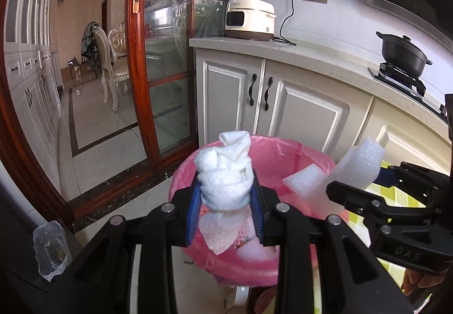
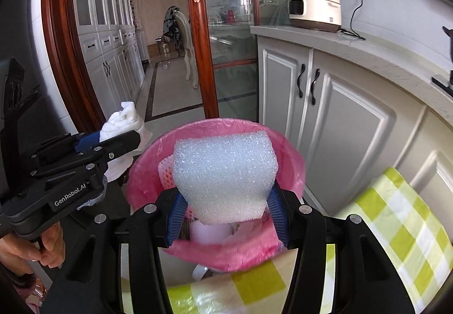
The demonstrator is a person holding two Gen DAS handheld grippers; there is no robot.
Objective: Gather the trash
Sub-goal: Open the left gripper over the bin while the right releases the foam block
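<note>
A bin lined with a pink bag [image 1: 266,149] stands on the floor before the grey cabinets, beneath the counter [image 1: 311,56] that carries a white cooker [image 1: 249,19]. The bin already holds foam scraps. Over its mouth, the right tongs [image 2: 226,209] pinch a white foam block [image 2: 223,172]. Beside them, the left tongs [image 1: 226,197] pinch a crumpled white paper towel [image 1: 225,175] above the bin's near rim.

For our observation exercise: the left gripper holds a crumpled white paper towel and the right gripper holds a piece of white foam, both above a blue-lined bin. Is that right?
Not quite: the bin liner is pink, as the right wrist view shows. The left gripper does hold the crumpled white paper towel, and the right gripper the white foam.
</note>
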